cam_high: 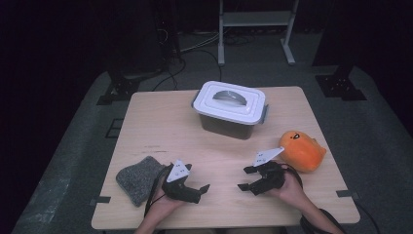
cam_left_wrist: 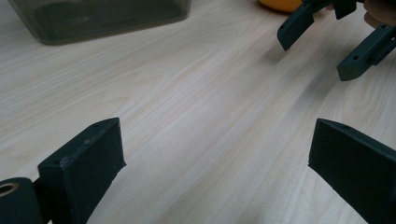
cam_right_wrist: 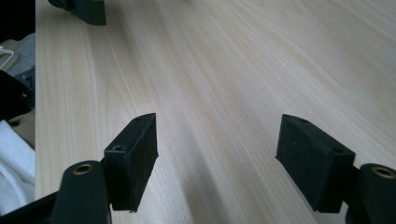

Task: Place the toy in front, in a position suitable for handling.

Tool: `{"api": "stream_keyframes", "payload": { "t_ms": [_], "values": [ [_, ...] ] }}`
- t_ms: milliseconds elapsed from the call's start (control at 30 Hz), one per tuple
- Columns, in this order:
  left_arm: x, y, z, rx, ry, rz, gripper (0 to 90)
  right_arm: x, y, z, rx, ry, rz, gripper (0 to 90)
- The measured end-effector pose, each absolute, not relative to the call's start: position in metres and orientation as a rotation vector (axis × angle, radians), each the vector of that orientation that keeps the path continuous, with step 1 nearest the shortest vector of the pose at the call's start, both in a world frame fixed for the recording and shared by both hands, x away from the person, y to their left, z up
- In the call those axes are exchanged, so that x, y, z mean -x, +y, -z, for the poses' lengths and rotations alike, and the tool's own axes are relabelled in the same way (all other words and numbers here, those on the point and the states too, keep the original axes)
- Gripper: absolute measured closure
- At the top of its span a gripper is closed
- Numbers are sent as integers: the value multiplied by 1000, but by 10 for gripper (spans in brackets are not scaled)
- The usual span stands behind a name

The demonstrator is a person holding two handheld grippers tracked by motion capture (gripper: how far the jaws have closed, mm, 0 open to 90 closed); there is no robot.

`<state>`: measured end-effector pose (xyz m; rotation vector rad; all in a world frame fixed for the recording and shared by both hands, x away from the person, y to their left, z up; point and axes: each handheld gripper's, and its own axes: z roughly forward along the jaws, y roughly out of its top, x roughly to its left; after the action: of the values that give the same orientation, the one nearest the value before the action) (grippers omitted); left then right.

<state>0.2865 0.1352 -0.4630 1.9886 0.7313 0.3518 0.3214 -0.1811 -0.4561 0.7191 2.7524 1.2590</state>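
Observation:
My left gripper (cam_high: 197, 184) rests low over the near left part of the wooden table (cam_high: 160, 126), held by a hand, and points right. Its jaws stand wide apart in the left gripper view, so this left gripper (cam_left_wrist: 217, 140) is open over bare wood. My right gripper (cam_high: 245, 178) sits opposite it at the near right and points left. It is open too, and the right gripper (cam_right_wrist: 217, 130) has nothing between its jaws. The two face each other with a gap of table between them.
A grey bin with a white lid (cam_high: 230, 108) stands at the table's back middle, its wall (cam_left_wrist: 93, 18) ahead of the left gripper. An orange plush toy (cam_high: 302, 150) lies just beyond the right hand. A grey cloth (cam_high: 139, 178) lies left of the left hand.

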Motion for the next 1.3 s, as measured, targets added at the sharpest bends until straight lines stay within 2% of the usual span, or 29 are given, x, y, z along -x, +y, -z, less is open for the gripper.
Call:
{"api": "stream_keyframes", "payload": {
  "t_ms": [400,1300],
  "values": [
    [-288,134,464,-1995,730,-344,26,-324,-193,452,-778,2706,-1302,280],
    [-285,135,463,-1990,708,-346,26,-324,-224,405,-777,2542,-1377,276]
  ]
}}
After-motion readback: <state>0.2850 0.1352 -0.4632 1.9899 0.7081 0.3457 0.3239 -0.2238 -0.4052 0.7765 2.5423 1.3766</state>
